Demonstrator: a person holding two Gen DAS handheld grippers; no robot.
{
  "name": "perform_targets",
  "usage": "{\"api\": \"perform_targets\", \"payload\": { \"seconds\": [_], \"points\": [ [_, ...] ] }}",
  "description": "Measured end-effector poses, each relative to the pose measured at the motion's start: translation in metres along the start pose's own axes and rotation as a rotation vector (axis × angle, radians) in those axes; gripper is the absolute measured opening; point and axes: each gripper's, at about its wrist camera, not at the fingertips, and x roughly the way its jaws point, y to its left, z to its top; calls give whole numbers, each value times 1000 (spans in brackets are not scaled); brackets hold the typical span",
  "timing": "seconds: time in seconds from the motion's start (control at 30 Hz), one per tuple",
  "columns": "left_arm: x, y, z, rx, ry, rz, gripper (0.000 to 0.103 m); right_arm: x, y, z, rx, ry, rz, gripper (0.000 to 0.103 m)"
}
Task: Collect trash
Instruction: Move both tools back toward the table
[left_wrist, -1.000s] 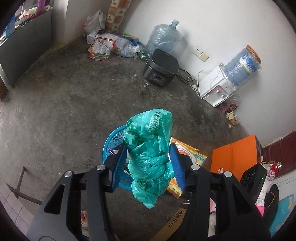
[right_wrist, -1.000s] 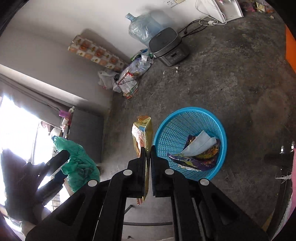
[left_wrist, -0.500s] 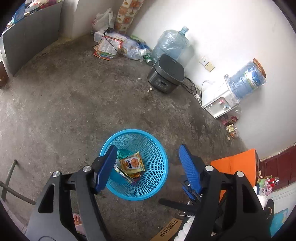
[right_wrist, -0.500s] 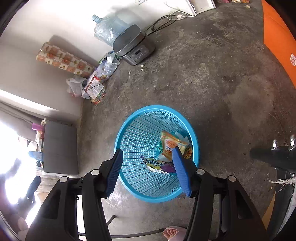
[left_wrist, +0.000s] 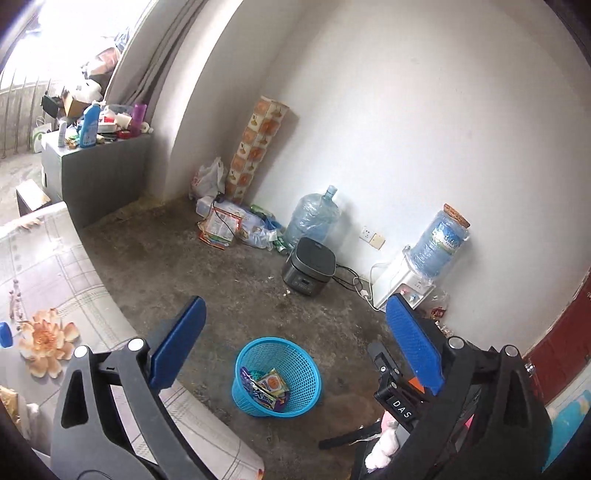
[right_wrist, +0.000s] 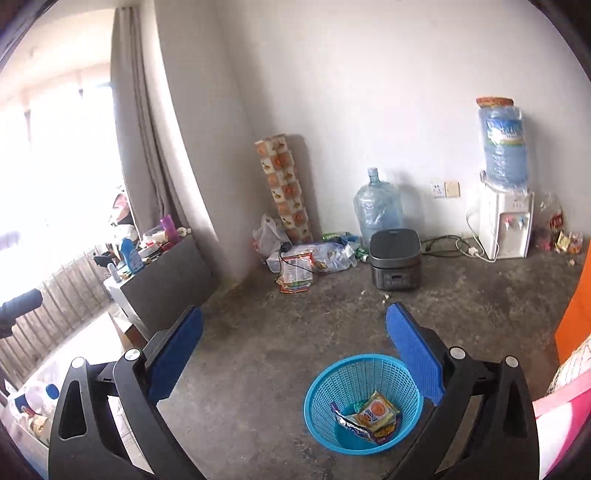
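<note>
Both grippers are spread wide with nothing between their blue pads: the left gripper (left_wrist: 295, 343) and the right gripper (right_wrist: 295, 343) each hang above the concrete floor (left_wrist: 229, 284), well clear of it. The landmark is the blue mesh basket (left_wrist: 295, 363) standing upright on that floor. Inside it lie the snack wrappers (left_wrist: 266, 387), a yellow packet with an orange disc on top of a purple-edged one; the right wrist view shows the same pile (right_wrist: 373, 413) resting against the basket's (right_wrist: 332, 384) far side, with a scrap of green beneath it. From the left wrist the basket sits low between the two fingers; from the right wrist it sits just under the right-hand finger.

Beyond the basket, near the wall, stands a dark rice cooker (left_wrist: 309, 267), its cord running to a white water dispenser (left_wrist: 400, 286) topped by a blue bottle. A spare water jug (left_wrist: 314, 218) stands behind the cooker. Farther from the basket toward the corner lies a heap of plastic bags and packets (left_wrist: 236, 225), beside a patterned roll (left_wrist: 255, 151) leaning on the wall. A table with a floral cloth (left_wrist: 48, 273) lies close beside the basket on its window side.
</note>
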Motion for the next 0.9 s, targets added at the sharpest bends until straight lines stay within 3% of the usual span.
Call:
{"api": "perform_targets", "payload": {
  "seconds": [0.2, 0.33, 0.43, 0.6, 0.7, 0.83, 0.9],
  "points": [
    [-123, 49, -11, -61, -155, 138, 94, -48, 56, 7, -115, -70, 135, 97],
    [-205, 85, -32, -79, -246, 284, 94, -67, 80, 8, -132, -38, 275, 97],
    [-255, 111, -59, -119, -278, 406, 94, -70, 99, 4, -119, 34, 373, 97],
    [-314, 155, -112, -266, -310, 534, 94, -66, 147, -16, -121, 195, 579, 95],
    [-333, 177, -138, -341, -297, 562, 94, -66, 180, -34, -131, 307, 693, 87],
    [-340, 194, -162, -370, -256, 601, 94, -69, 216, -58, -173, 435, 813, 76],
    [-340, 198, -170, -378, -248, 588, 89, -71, 229, -69, -206, 478, 846, 72]
  ]
}}
